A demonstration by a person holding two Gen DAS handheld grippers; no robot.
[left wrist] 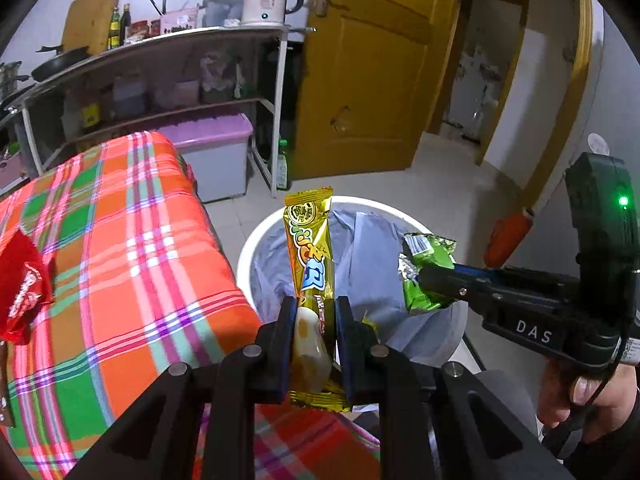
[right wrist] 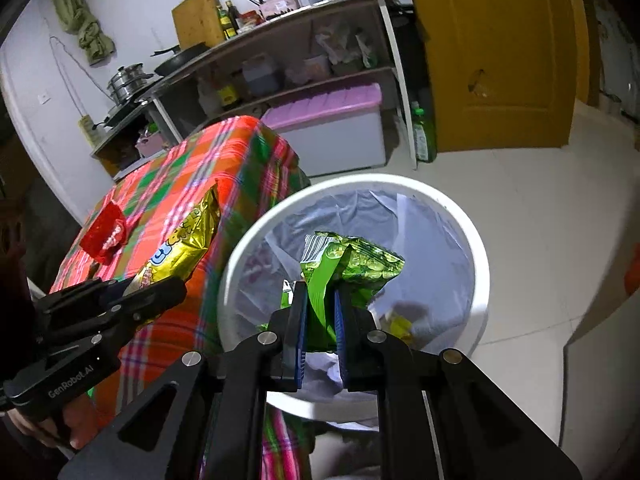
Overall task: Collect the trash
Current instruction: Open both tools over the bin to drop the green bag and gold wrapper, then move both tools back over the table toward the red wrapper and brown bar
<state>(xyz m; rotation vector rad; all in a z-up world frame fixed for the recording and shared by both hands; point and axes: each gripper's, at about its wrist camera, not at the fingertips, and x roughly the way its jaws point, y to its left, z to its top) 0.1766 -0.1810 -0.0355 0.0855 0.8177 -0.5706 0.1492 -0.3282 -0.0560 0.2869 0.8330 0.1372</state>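
My left gripper [left wrist: 311, 322] has its jaws clamped tight on a long gold foil snack wrapper [left wrist: 310, 248], gripped near its lower end; the wrapper stands almost upright and runs out to twelve o'clock, its top edge over the far rim of the round white trash bin with a pale plastic liner [left wrist: 372, 204]. My right gripper [right wrist: 321, 326] has its jaws nearly together, pinching a crumpled green foil snack bag [right wrist: 352, 266] that bulges out past the tips toward one o'clock, directly over the bin's open mouth [right wrist: 476, 264]. In the left wrist view that same gripper [left wrist: 416, 274] reaches in from three o'clock with the green bag [left wrist: 424, 276] at its tip, and my right hand [left wrist: 576, 396] shows at four o'clock.

Inside the bin, some yellow scrap [right wrist: 402, 326] lies on the liner at about three o'clock of the right jaws.

At nine o'clock, just beside the bin, sits the worktop with an orange, green and pink plaid cloth [left wrist: 132, 264]. A red foil wrapper [left wrist: 20, 300] lies on it at the far left edge.

Farther out, at eleven o'clock, a metal shelf rack [left wrist: 160, 76] carries a white electric kettle [left wrist: 270, 0], bottles and a dark pan. A grey storage box with a purple lid [left wrist: 218, 152] stands beneath, a wooden door [left wrist: 376, 68] is at twelve o'clock, and the floor is pale tile [left wrist: 440, 184].
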